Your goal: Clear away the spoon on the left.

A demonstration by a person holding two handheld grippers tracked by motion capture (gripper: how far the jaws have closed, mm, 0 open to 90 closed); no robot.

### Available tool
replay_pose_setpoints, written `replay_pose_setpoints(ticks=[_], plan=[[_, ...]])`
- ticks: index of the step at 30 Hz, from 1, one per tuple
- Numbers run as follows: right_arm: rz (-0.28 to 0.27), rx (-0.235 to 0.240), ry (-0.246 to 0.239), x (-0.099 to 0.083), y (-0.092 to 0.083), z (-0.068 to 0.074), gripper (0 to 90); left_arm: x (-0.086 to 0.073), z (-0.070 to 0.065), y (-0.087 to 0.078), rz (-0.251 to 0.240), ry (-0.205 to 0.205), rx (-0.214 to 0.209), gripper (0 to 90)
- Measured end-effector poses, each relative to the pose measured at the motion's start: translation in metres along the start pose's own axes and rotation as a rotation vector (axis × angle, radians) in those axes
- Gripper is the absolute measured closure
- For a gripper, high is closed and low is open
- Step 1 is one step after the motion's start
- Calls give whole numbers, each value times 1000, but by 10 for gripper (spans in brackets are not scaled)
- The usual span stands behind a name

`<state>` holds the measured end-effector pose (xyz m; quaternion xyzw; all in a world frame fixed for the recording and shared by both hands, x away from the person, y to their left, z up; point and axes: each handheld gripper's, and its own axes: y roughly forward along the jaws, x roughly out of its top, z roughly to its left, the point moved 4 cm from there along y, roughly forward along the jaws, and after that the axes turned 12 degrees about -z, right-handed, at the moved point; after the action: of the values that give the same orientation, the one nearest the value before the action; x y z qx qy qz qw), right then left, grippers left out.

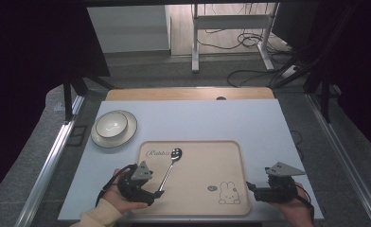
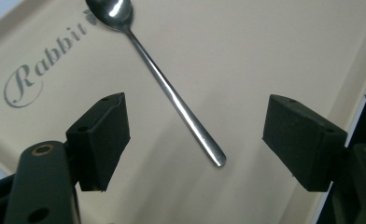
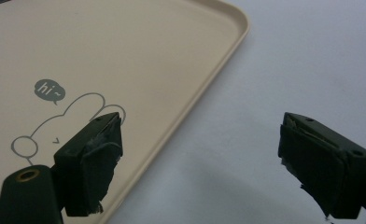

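Note:
A metal spoon [image 1: 169, 168] lies slantwise on the left half of a beige tray [image 1: 202, 161] printed with "Rabbit" and a bunny. My left gripper [image 1: 153, 189] is at the tray's near left corner. In the left gripper view the left gripper [image 2: 195, 116] is open, its jaws standing wide to either side of the spoon [image 2: 172, 93] handle's end without touching it. My right gripper [image 1: 252, 189] is open and holds nothing. It hovers over the tray's right rim [image 3: 204, 88], one jaw above the bunny print, the other above the table.
A white bowl [image 1: 111, 123] sits on a dark-rimmed plate [image 1: 98, 139] at the table's left, behind the tray. The pale blue table top [image 1: 198, 118] runs back to a wooden strip. Cables and a desk frame lie on the floor beyond.

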<state>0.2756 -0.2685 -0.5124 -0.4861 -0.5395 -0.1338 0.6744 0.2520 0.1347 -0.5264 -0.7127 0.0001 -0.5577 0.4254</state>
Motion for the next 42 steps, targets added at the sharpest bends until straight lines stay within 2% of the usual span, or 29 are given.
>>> replay_pose_setpoints(ticks=[4, 7, 8, 9, 10, 13, 22, 23, 25, 29, 32, 34, 35, 36, 39, 40, 42], plan=[[-5, -3, 1, 0, 0, 0, 139, 3, 2, -4, -38, -11, 31, 213], [-9, -1, -1, 1, -1, 0, 139, 6, 4, -9, -85, -6, 73, 207], [-9, -1, -1, 1, -1, 0, 139, 6, 4, -9, -85, -6, 73, 205], [-12, -1, -2, 1, 0, 0, 139, 8, 6, -11, -109, -3, 94, 206], [-12, -1, -2, 1, 0, 0, 139, 8, 6, -11, -109, -3, 94, 207], [-13, 0, -1, 1, 0, 0, 139, 12, 9, -17, -154, -6, 128, 209], [-15, -1, -5, 1, -1, 0, 139, 15, 18, -31, -196, -23, 186, 210], [-14, -1, -6, 1, -1, -1, 139, 13, 24, -35, -207, -37, 211, 211], [-15, -3, -6, 1, -1, -1, 138, 13, 25, -36, -211, -41, 215, 215], [-15, -8, -5, 1, -2, -1, 139, 8, 32, -42, -218, -66, 248, 217], [-17, -12, -5, 1, -2, -1, 139, 4, 36, -45, -218, -70, 262, 220], [-17, -16, -3, 1, -2, -2, 139, -4, 43, -52, -221, -93, 292, 220], [-17, -16, -3, 1, -2, -2, 139, -4, 43, -52, -221, -93, 292, 220], [-16, -19, 1, 0, -2, -4, 139, -11, 46, -58, -220, -100, 315, 220], [-14, -19, 3, 0, -2, -5, 139, -24, 52, -69, -218, -131, 348, 220], [-14, -19, 3, 0, -2, -5, 139, -24, 52, -69, -218, -131, 348, 221], [-17, -23, 3, 0, -2, -6, 139, -34, 54, -75, -215, -157, 368, 223]])
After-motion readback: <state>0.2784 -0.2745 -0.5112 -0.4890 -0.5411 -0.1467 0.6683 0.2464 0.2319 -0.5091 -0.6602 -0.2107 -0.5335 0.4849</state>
